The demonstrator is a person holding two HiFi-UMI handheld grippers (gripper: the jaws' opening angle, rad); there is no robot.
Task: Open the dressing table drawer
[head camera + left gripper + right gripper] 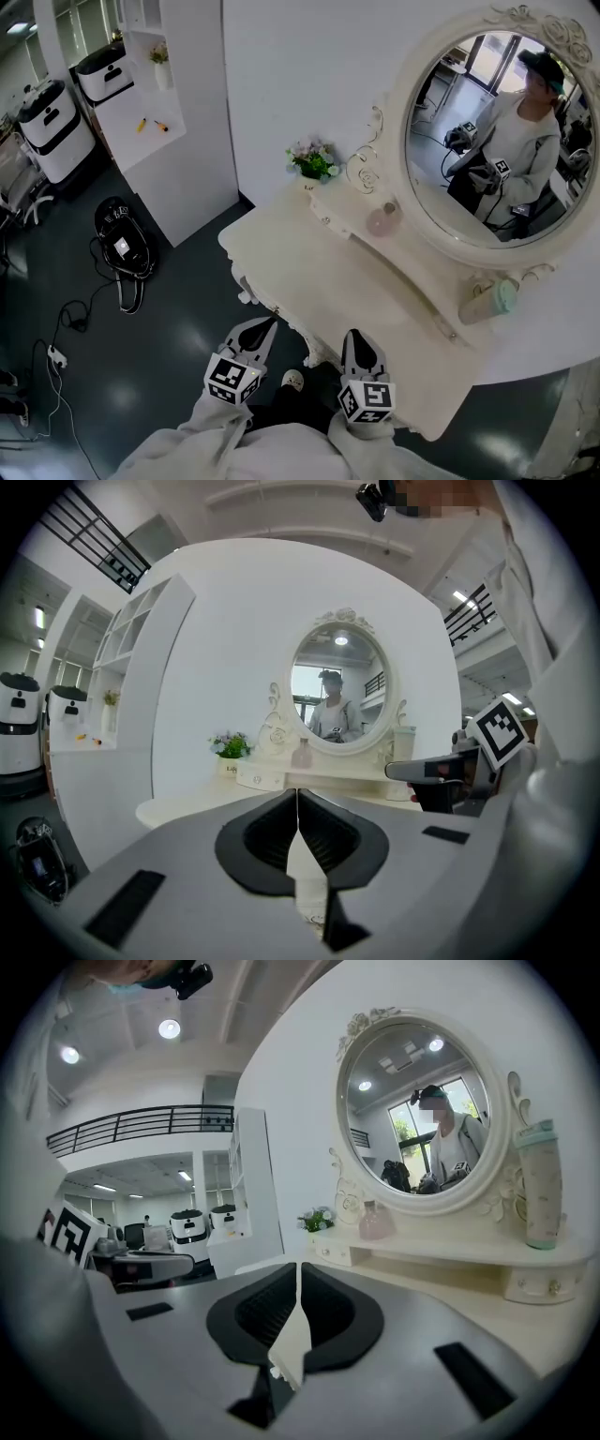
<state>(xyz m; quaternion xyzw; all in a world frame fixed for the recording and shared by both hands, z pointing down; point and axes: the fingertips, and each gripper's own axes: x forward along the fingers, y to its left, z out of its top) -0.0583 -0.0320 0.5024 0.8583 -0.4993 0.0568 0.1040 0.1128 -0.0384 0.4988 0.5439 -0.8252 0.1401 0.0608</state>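
The dressing table point(309, 267) is cream-white, with a curved front edge, carved legs and a big oval mirror point(497, 131) in an ornamented frame. It stands against the white wall, to the right in the head view. Under the mirror runs a raised shelf, and at each end of it sits one small drawer with a little knob: the left drawer point(337, 1252) and the right drawer point(544, 1285). Both drawers are closed, their fronts flush with the shelf.

A flower pot point(314, 161) stands just beside the left drawer, at the far end of the table. A pink bottle point(375, 1222) stands on the shelf between the two drawers. A tumbler with a green lid point(541, 1185) stands upright on the shelf above the right drawer.

The left gripper point(297, 794) and the right gripper point(300, 1269) are side by side before the front edge of the table, well apart from both drawers. The jaws of each are pressed together and hold nothing.

On the dark floor to the left lie a black bag point(125, 246) and cables. Farther behind are a white shelf unit point(155, 94) and white machines point(52, 127).
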